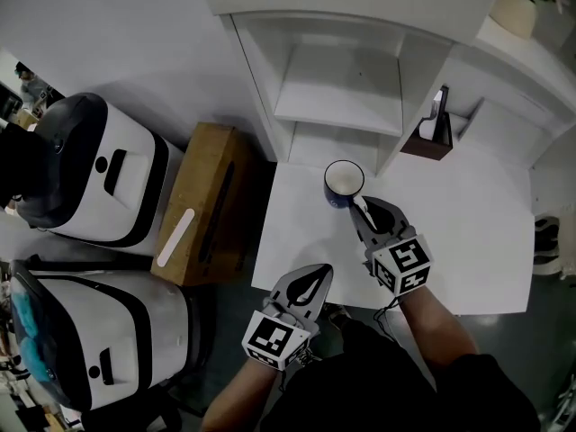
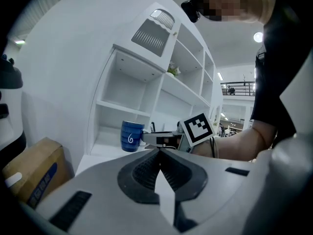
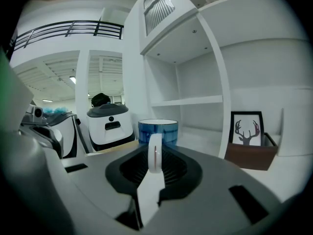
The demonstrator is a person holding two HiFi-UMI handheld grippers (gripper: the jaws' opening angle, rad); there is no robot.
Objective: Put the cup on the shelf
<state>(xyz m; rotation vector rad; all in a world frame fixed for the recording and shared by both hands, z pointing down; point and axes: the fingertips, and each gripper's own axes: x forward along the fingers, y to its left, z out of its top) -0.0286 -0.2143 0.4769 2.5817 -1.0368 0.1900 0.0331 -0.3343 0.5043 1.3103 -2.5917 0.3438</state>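
Gripping white handle of blue cup (image 1: 344,184) | right tool (image 1: 361,208) clenched | left tool (image 1: 315,275) closed, empty

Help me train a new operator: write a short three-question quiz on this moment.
1. Multiple choice: what are the fingers of the right gripper closed on?
A. the rim of the cup
B. the cup's white handle
C. nothing
2. True or false: the left gripper also grips the cup.
3. Fill in: the body of the cup is ____ in colour.

Key: 1 B. 2 False: its fingers are shut on nothing, back near the table edge, apart from the cup. 3 Blue.
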